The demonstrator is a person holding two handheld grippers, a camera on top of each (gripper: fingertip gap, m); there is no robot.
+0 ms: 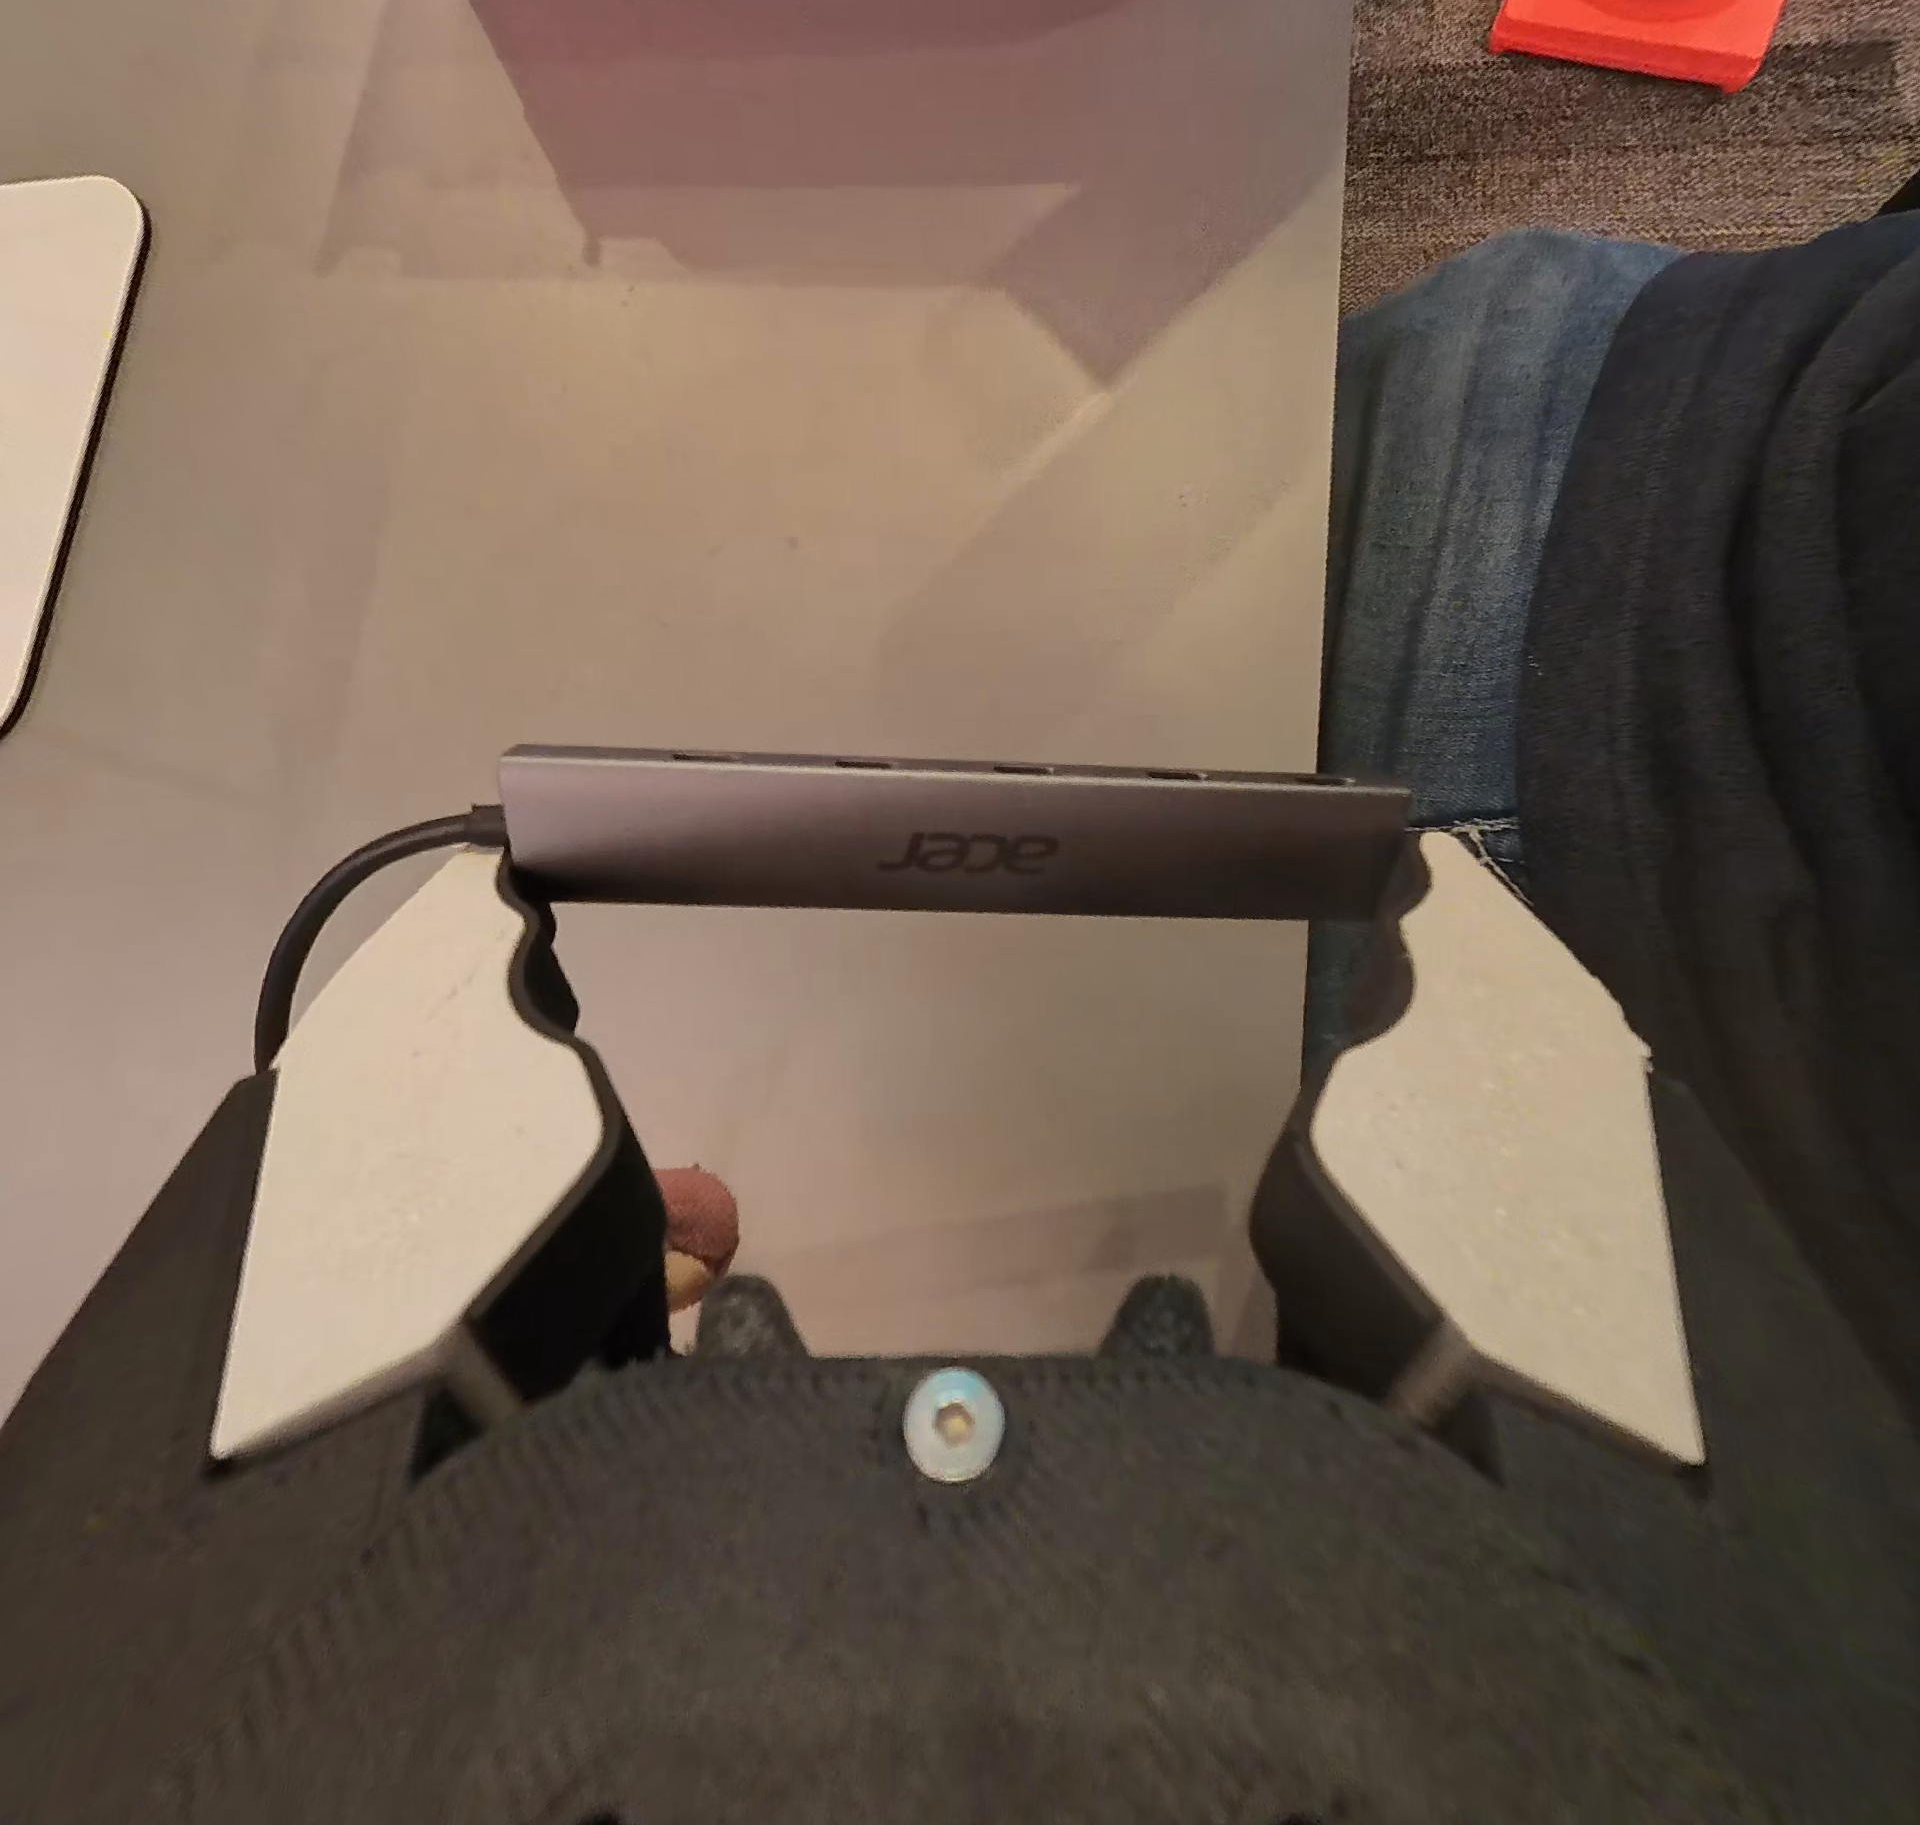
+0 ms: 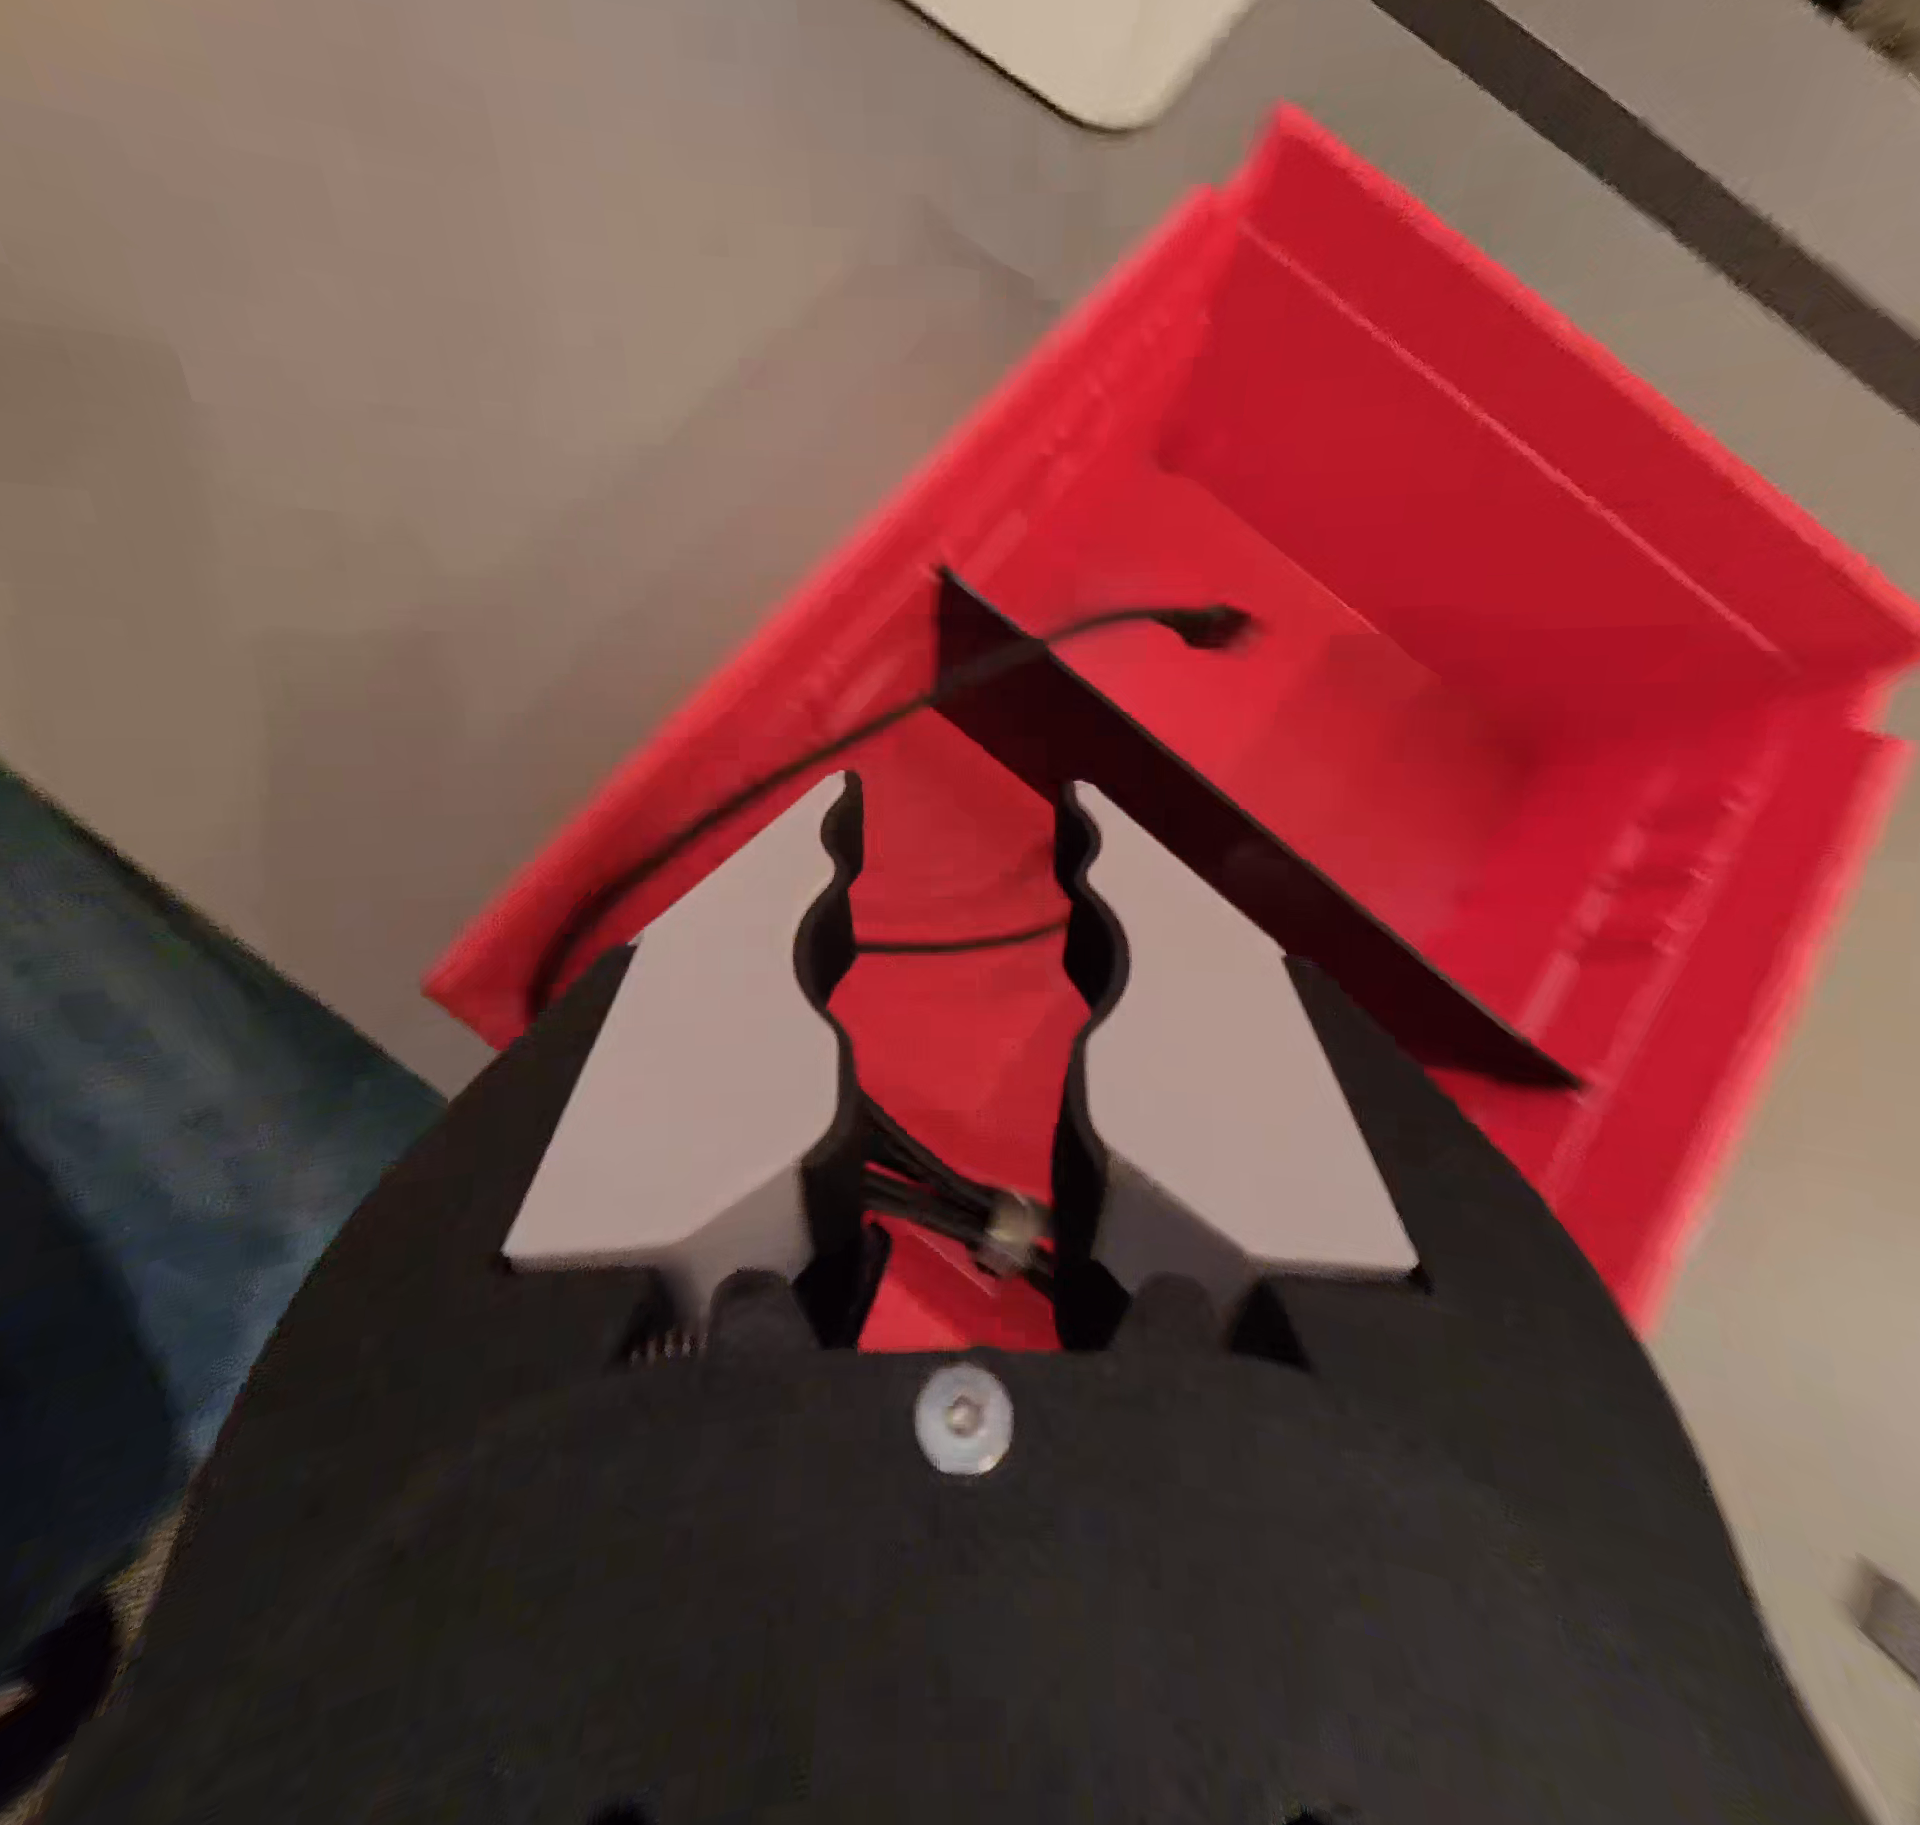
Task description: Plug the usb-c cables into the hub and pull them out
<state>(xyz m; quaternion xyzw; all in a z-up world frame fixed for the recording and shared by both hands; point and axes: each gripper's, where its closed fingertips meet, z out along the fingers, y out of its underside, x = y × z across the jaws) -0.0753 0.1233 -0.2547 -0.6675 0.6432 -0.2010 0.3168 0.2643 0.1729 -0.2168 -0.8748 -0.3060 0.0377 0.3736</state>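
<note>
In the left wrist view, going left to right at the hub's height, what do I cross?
Black lead → left finger tip → grey hub, clamped end to end → right finger tip → person's dark clothing.

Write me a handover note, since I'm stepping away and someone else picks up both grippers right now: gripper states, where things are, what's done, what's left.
Left gripper: shut on the hub, gripping it by its two ends above the grey table. The hub's own lead trails off its left end. The ports that show along its far edge all look empty.

Right gripper: open, holding nothing, over the red bin. A thin black cable lies in the bin, draped over a black divider; a cable bundle sits nearer the gripper's base.

Done: hub secured. Left: pick a cable, plug in, pull out, repeat.
</note>
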